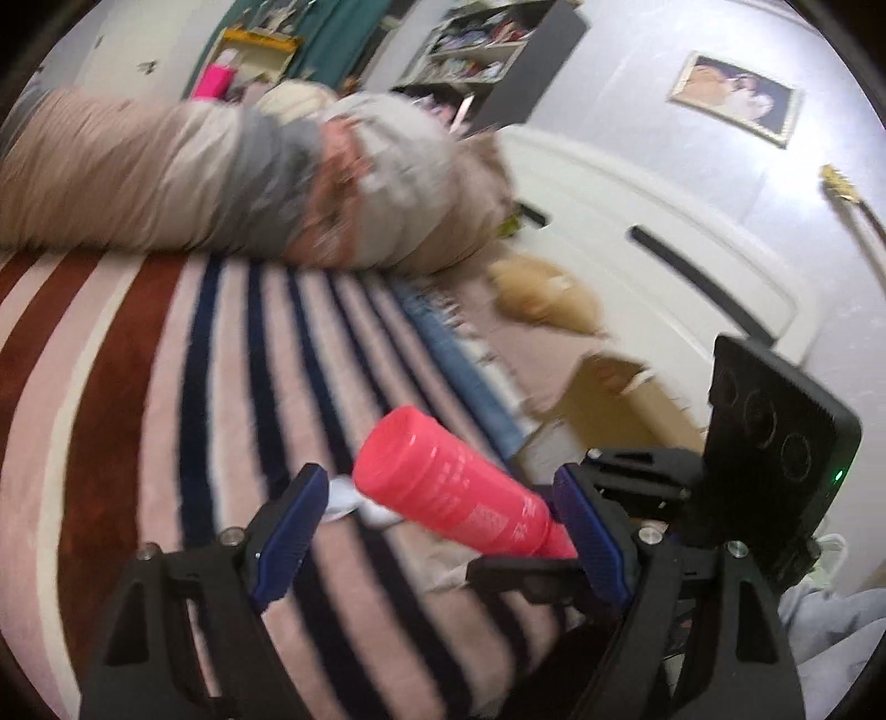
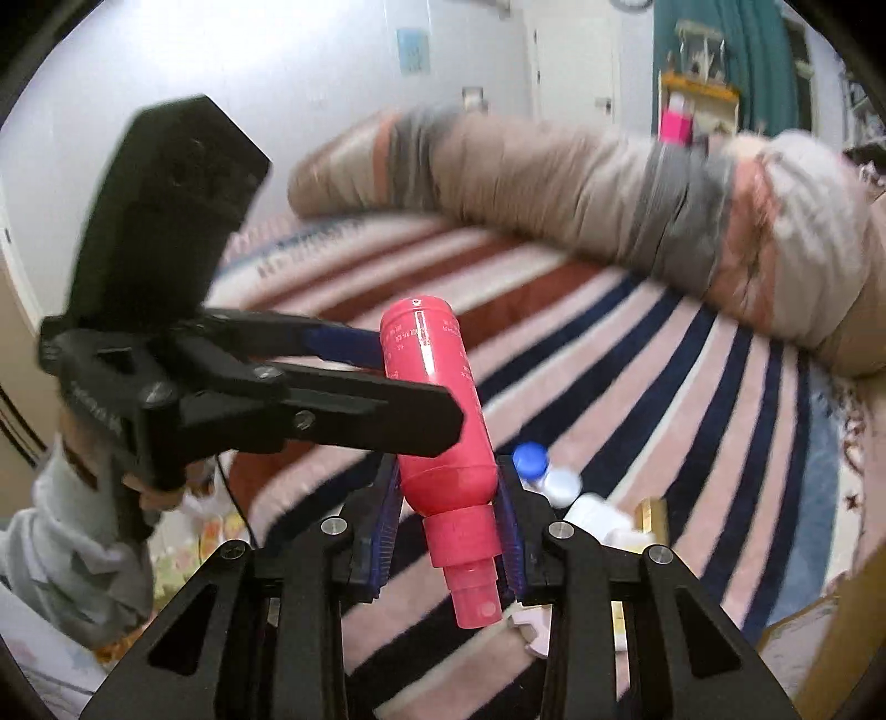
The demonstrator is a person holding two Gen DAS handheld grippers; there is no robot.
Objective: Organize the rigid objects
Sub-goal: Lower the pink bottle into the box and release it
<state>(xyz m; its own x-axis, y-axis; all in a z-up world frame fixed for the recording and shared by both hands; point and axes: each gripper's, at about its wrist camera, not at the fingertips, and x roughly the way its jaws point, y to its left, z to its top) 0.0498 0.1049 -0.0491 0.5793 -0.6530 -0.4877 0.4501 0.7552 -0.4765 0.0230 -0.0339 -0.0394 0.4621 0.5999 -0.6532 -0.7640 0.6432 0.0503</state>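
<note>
A pink plastic bottle [image 2: 443, 410] is held above a striped bed. My right gripper [image 2: 447, 493] is shut on the bottle's lower body near its neck, its base pointing away. My left gripper [image 1: 437, 515] is open with its jaws wide apart around the same bottle [image 1: 448, 482]; whether a finger touches it I cannot tell. In the right wrist view the left gripper [image 2: 398, 382] reaches in from the left, its fingers beside the bottle's upper half. A blue-capped white bottle [image 2: 540, 471] and a white container [image 2: 598, 518] lie on the blanket behind.
The striped blanket [image 1: 166, 387] covers the bed, with a long rolled quilt [image 1: 221, 183] along its far side. A white door [image 1: 637, 232] and a cardboard box [image 1: 620, 410] are to the right. A shelf [image 1: 476, 50] stands at the back.
</note>
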